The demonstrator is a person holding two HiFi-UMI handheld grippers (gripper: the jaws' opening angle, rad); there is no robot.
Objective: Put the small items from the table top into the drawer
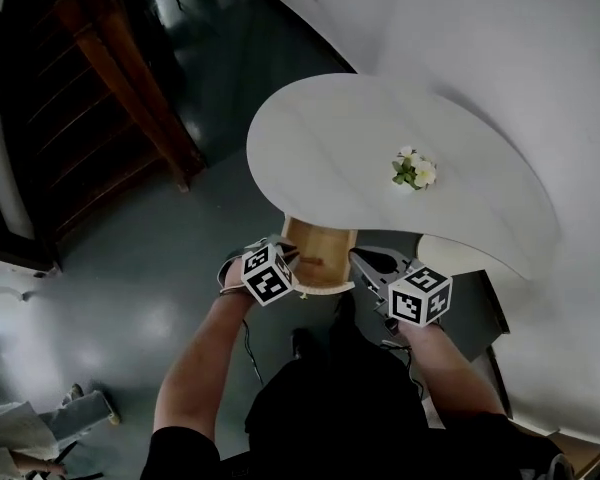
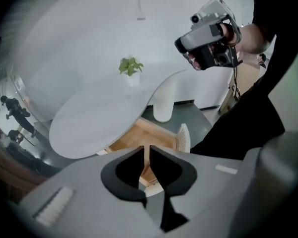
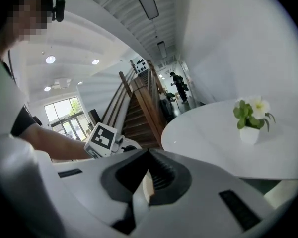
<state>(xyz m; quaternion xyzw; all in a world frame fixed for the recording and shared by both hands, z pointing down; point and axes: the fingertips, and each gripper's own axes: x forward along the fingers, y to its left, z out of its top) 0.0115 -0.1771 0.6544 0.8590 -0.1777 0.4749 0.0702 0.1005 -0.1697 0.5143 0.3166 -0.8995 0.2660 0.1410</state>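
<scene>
A white rounded table (image 1: 330, 148) carries only a small potted flower (image 1: 413, 170), which also shows as the flower pot (image 3: 252, 118) in the right gripper view. Under the table's near edge a wooden drawer (image 1: 318, 258) stands pulled out; its inside looks bare in the head view. My left gripper (image 1: 285, 248) is at the drawer's left front corner. Its jaws (image 2: 149, 148) are apart by a thin slit with nothing between them, over the drawer's wood (image 2: 134, 138). My right gripper (image 1: 368, 263) is at the drawer's right side. Its tips (image 3: 149, 152) meet, and a pale edge shows behind them.
A dark wooden staircase (image 1: 110, 78) rises at the left over a dark glossy floor. A white wall curves behind the table. The table's white leg (image 2: 163, 103) stands beyond the drawer. People stand far down the corridor (image 3: 179, 86). The person's body is close behind both grippers.
</scene>
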